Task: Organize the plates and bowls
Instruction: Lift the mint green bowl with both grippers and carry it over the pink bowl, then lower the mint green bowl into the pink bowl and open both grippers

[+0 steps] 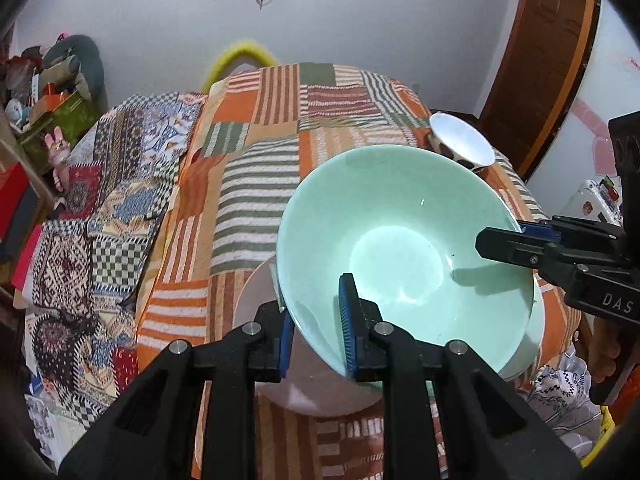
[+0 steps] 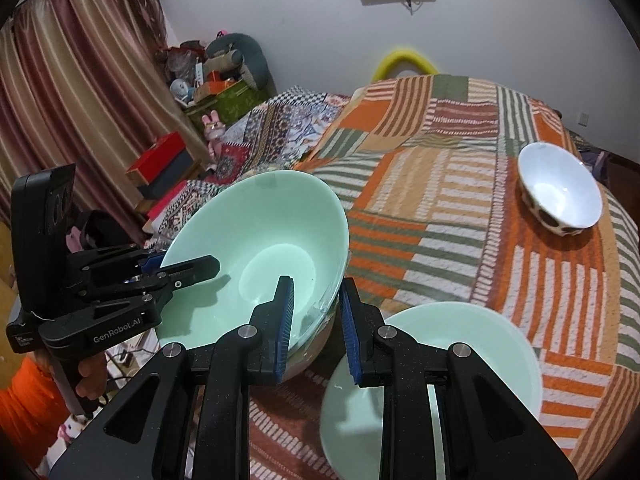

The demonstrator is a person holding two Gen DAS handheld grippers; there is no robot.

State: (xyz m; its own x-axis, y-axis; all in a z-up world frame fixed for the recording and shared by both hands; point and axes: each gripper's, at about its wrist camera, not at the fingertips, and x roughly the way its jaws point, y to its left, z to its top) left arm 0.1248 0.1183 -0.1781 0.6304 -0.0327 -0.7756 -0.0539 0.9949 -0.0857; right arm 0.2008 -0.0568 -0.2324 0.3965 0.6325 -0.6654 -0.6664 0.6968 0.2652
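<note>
A large mint green bowl (image 1: 400, 220) (image 2: 260, 220) hangs tilted above the cloth-covered table, held by both grippers. My left gripper (image 1: 316, 300) (image 2: 192, 266) is shut on its rim at the left, one pad inside and one outside. On the opposite rim my right gripper (image 2: 317, 284) (image 1: 504, 236) is shut in the same way. A second mint green dish (image 2: 480, 340) lies on the cloth under the right gripper. A pale round plate (image 1: 256, 292) lies under the bowl's left side. Further back at the right stands a small white bowl with dark spots (image 2: 560, 196) (image 1: 460, 140).
The table carries an orange, green and white striped patchwork cloth (image 1: 260, 160) (image 2: 440, 208). Left of it lies a checked patterned spread (image 1: 120, 184). Boxes and soft toys (image 2: 216, 76) are piled by the curtain at the far left. A hand and orange sleeve (image 2: 24, 404) hold the left gripper.
</note>
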